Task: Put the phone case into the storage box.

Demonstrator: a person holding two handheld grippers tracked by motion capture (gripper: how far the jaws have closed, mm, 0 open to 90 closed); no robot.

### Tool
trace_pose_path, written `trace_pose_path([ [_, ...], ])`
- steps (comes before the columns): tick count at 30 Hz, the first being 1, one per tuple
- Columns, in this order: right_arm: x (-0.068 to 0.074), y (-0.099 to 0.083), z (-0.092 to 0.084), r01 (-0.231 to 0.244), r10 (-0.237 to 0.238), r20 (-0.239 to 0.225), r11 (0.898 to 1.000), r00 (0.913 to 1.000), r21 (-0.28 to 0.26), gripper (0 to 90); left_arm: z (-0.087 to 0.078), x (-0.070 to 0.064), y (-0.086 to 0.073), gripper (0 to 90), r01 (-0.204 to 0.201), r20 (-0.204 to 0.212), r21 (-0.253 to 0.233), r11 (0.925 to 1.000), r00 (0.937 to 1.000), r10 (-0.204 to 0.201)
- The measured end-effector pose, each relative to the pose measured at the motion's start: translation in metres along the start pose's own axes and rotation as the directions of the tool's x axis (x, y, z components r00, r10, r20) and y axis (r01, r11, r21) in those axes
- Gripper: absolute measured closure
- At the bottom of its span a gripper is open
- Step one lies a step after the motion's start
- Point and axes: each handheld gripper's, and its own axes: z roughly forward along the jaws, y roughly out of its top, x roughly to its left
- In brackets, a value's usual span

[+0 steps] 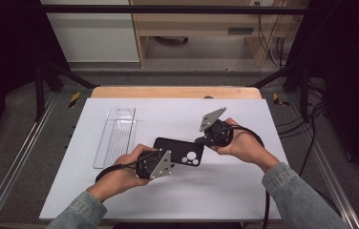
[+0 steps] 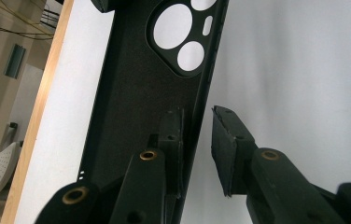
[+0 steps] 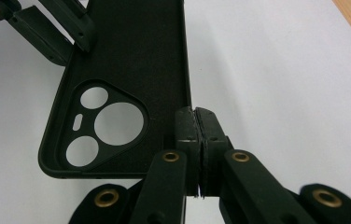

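Right tongs [image 3: 197,116] pinch the black phone case's [image 3: 131,60] rim, hiding it; left tongs [image 2: 197,140] straddle its edge, gapped.

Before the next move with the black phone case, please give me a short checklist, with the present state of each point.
1. Right tongs shut on the wall of the phone case: ok.
2. Left tongs gripping the case wall: not ok; a gap remains at the outer pad.
3. Case open side up, camera cutout toward the right tongs: ok.
4. Clear plastic tray apart from the case: ok.
5. Case lifted off the white table: cannot tell.
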Motion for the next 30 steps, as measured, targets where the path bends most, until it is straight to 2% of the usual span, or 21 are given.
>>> trace_pose_path([
  [9, 0.0001, 0.0008, -0.0007, 0.004, -0.004, 0.000, 1.000, 1.0000, 0.000, 89.5, -0.0002, 0.0003, -0.0027, 74.0, -0.014, -0.002, 0.014, 0.9998, 0.9999, 0.014],
  [19, 0.0002, 0.0024, -0.0014, 0.007, -0.007, -0.001, 1.000, 1.0000, -0.003, 89.6, -0.0008, -0.0003, -0.0017, 82.1, -0.057, -0.007, 0.025, 0.9980, 0.9983, 0.058],
  [20, 0.0002, 0.0025, -0.0018, 0.007, -0.007, 0.000, 1.000, 1.0000, -0.004, 89.7, 0.0000, -0.0012, -0.0018, 82.6, -0.050, -0.006, 0.014, 0.9987, 0.9987, 0.050],
  [30, -0.0010, 0.0039, -0.0030, 0.000, 0.000, -0.017, 1.000, 0.9999, -0.013, 88.9, 0.0006, -0.0050, 0.0009, 84.9, -0.079, -0.010, 0.030, 0.9964, 0.9968, 0.079],
])
